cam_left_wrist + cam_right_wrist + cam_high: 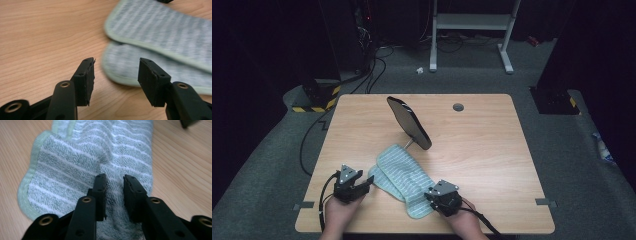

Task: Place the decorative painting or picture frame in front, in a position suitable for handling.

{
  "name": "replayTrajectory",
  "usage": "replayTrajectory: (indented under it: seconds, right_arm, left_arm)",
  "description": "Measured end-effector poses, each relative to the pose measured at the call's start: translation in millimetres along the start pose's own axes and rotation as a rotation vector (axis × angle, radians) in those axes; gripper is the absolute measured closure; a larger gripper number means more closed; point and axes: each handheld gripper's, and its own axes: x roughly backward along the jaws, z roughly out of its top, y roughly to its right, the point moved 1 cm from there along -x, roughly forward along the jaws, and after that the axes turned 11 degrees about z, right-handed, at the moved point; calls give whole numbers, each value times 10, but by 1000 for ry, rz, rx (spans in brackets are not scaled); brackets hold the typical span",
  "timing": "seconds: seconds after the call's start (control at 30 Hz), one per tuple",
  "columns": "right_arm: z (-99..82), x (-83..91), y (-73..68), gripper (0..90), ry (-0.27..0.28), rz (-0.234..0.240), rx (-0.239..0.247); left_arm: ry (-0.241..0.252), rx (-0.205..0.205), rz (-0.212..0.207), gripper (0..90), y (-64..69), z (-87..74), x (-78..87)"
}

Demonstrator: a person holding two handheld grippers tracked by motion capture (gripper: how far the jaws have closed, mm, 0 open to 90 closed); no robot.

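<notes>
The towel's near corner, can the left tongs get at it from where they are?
Probably yes. The left tongs stand open just short of the towel, with bare table between and nothing in the way.

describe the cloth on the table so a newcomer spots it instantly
On the light wooden table, look at the near edge between the person's two grippers. There lies a folded pale green terry towel with thin white stripes, its near end pinched in the right gripper. It is the soft, flat thing; the neighbouring black oval mirror on a stand is hard and tilted.
</notes>
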Motion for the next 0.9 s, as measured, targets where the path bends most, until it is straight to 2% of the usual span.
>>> replayTrajectory:
  seconds: [0.1, 0.17, 0.3, 0.4, 0.43, 0.5, 0.77, 0.87, 0.9]
  right_arm:
    - [-127, 137, 89, 723, 3, -30, -19]
    - [-203, 225, 187, 721, 11, -51, -48]
    - [-269, 322, 336, 699, 4, -99, -73]
    - [-323, 391, 458, 689, 5, -114, -105]
    - [-380, 461, 562, 683, 3, -146, -128]
    - [-408, 497, 614, 680, 3, -154, -141]
    - [-627, 772, 931, 671, -18, -290, -206]
    - [-741, 900, 1062, 672, -31, -366, -227]
    - [-772, 934, 1095, 672, -29, -379, -239]
  left_arm:
    - [-17, -9, 1, 467, 17, -19, -36]
    - [-27, -13, -2, 462, 39, -29, -62]
    - [-38, -35, -6, 454, 89, -27, -89]
    - [-46, -48, -13, 450, 102, -30, -110]
    - [-48, -51, -16, 446, 105, -33, -120]
    - [-53, -55, -18, 445, 117, -37, -137]
    - [-51, -72, -22, 429, 135, -27, -153]
    - [-52, -73, -23, 419, 138, -26, -154]
    - [-52, -73, -23, 419, 138, -26, -154]
